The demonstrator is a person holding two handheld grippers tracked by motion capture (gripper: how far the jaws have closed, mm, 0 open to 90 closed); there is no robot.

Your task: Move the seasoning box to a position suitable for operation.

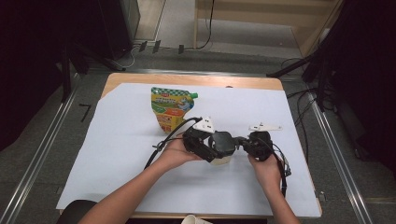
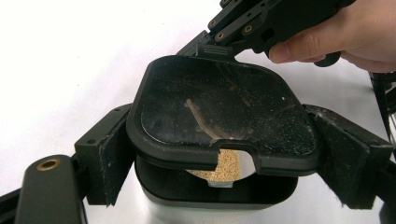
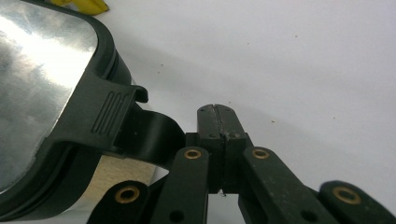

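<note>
A white sheet [image 1: 116, 154] covers most of the wooden table [image 1: 140, 78] and takes up the middle of the high view. On it, just right of centre, stands a container [image 1: 223, 149] with a black lid and a pale body, and both grippers meet there. In the upper middle of that view, well apart from the container, a green, yellow and orange pouch [image 1: 170, 108] with a green cap lies on the sheet. The left gripper [image 1: 205, 145] comes in from the left of the container; in the left gripper view its two black jaws stand spread, one at the lower left and one at the lower right of the frame, with their pads against the sides of the container [image 2: 219, 126], so they pinch it. The lid's clear window is dusty, and a spout opening at its near edge shows fine tan grains [image 2: 222, 163]. The right gripper [image 1: 247, 143] sits at the right of the container; in the right gripper view its jaws [image 3: 218, 122] are pressed together with nothing between them, just beside the ribbed tab [image 3: 109, 114] of the lid, at the centre left of the frame.
</note>
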